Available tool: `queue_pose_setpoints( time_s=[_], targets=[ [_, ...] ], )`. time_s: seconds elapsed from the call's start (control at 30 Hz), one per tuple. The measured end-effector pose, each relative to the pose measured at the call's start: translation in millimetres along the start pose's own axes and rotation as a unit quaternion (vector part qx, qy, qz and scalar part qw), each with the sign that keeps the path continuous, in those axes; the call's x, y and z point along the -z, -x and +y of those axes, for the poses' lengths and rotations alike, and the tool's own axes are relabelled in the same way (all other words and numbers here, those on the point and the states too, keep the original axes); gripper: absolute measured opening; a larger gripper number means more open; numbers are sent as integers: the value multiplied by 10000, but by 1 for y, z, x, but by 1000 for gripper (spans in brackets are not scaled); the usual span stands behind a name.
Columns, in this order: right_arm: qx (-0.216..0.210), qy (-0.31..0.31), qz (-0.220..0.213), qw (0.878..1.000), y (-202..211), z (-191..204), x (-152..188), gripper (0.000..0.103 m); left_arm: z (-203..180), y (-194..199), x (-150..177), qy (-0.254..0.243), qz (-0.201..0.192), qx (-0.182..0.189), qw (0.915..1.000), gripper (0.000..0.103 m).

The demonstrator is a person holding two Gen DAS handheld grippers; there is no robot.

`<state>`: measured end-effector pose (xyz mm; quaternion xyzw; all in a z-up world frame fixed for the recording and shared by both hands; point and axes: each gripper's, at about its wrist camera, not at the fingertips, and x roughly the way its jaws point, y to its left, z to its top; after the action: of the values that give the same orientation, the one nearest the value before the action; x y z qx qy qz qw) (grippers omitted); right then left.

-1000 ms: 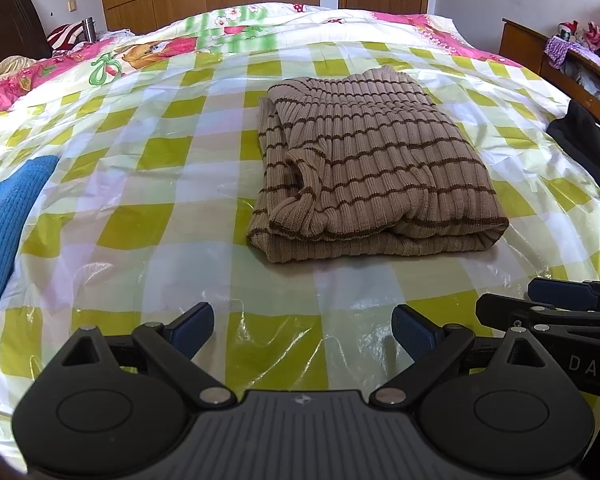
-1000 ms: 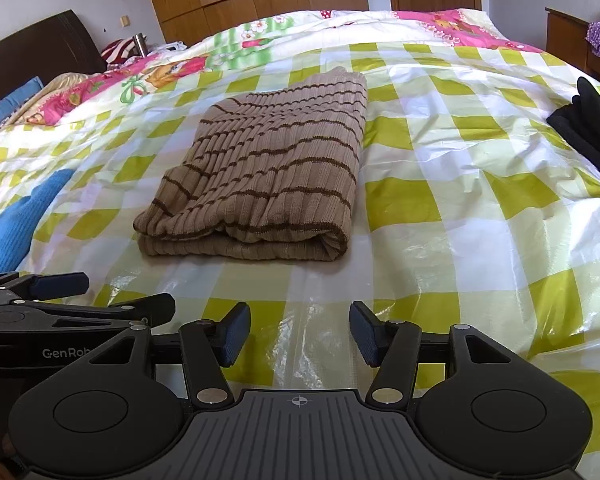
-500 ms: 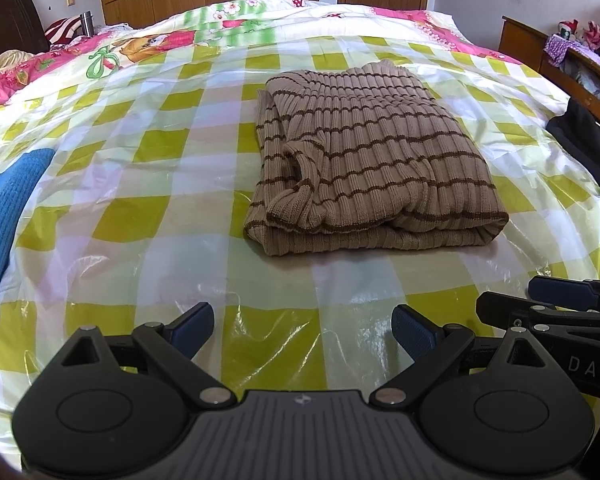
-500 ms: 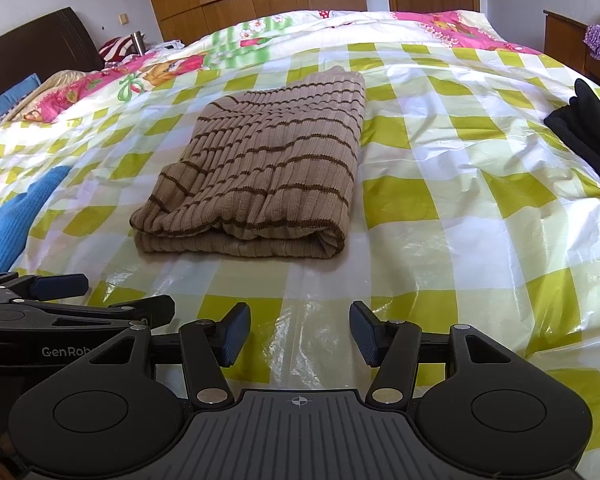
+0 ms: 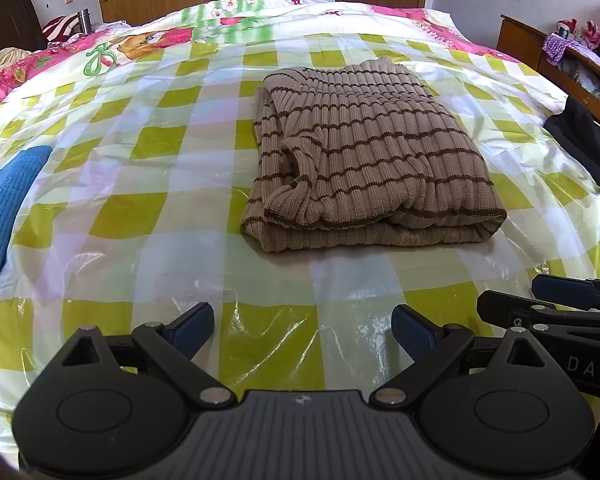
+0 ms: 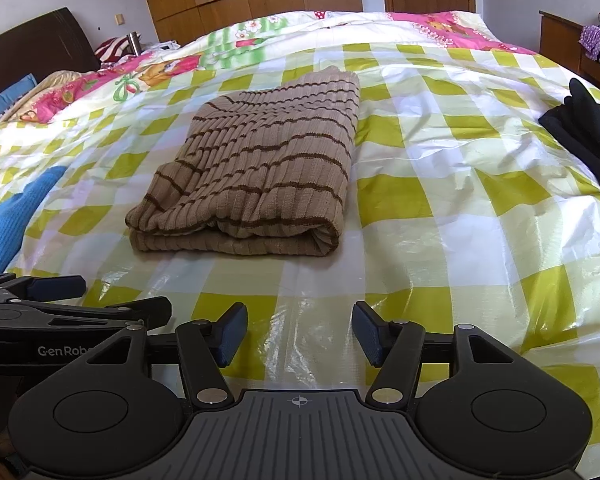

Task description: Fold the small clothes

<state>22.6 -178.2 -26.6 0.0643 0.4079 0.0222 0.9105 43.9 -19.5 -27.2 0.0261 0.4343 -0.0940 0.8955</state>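
Note:
A tan ribbed sweater with brown stripes (image 5: 372,160) (image 6: 260,168) lies folded into a thick rectangle on the green-and-white checked cover (image 5: 140,220) of the bed. My left gripper (image 5: 302,320) hovers open over the cover, short of the sweater's near folded edge, with nothing between its blue pads. My right gripper (image 6: 300,330) sits beside it to the right; its jaws are opening and hold nothing. Each gripper shows at the edge of the other's view: the right one (image 5: 560,292), the left one (image 6: 56,288).
A blue knit garment (image 5: 4,208) (image 6: 8,220) lies at the bed's left edge. A black garment (image 5: 588,148) (image 6: 588,128) lies at the right edge. Wooden furniture (image 5: 540,44) stands beyond it. A pink floral quilt (image 5: 140,44) covers the far end.

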Motion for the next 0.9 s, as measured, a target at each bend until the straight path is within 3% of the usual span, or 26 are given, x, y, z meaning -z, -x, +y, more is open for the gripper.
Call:
queue_pose_setpoints(
  time_s=[0.9],
  targets=[
    [110, -99, 27, 9999, -2, -2, 3, 59, -1, -3, 1, -25, 78, 43, 10000, 103]
  ],
)
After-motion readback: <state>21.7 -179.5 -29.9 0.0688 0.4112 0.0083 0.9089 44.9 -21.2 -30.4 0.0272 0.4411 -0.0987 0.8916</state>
